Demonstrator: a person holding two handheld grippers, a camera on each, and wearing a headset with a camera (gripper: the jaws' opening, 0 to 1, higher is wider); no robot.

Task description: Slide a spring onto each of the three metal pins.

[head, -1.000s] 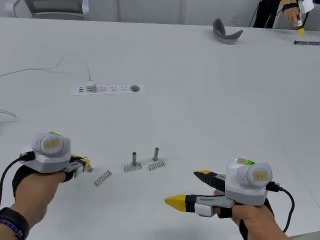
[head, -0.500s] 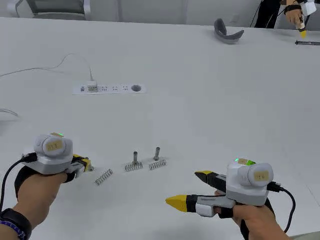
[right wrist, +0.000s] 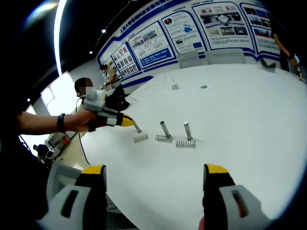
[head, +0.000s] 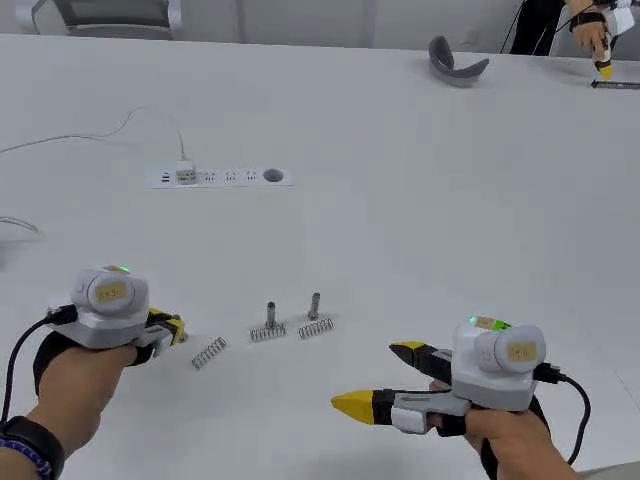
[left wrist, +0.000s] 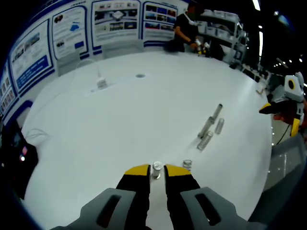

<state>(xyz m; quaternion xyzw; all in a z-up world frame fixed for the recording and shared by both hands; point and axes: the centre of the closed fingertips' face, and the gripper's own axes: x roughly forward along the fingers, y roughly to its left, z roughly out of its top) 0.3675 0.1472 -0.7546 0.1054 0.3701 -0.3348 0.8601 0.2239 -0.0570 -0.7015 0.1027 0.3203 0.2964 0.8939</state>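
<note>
currently left gripper [head: 172,328] jaws pinch a pin [left wrist: 157,168]; right gripper [head: 365,376] jaws wide, empty. best: keep pin steady, right picks nearest spring [head: 208,352], slides it on straight.

grey-white left hand-held gripper [head: 172,328] and right hand-held gripper [head: 375,376], yellow-tipped black jaws, black cables [head: 583,415], dark wristband [head: 25,440]

Lab or demo hall, def. not a home. One huge white table [head: 420,200] takes up most of the rm. Behind its far edge: a wall of blue-and-white poster boards [right wrist: 192,28] w/ photos & text. On the table: a power strip [head: 215,177] w/ a white cable [head: 100,135] running toward the left edge. Beyond the table's far end: racks [left wrist: 225,28] of boxes, a person [left wrist: 184,28] in dark clothes working. Strip lights [left wrist: 256,5] above it, dark ceiling.
</note>
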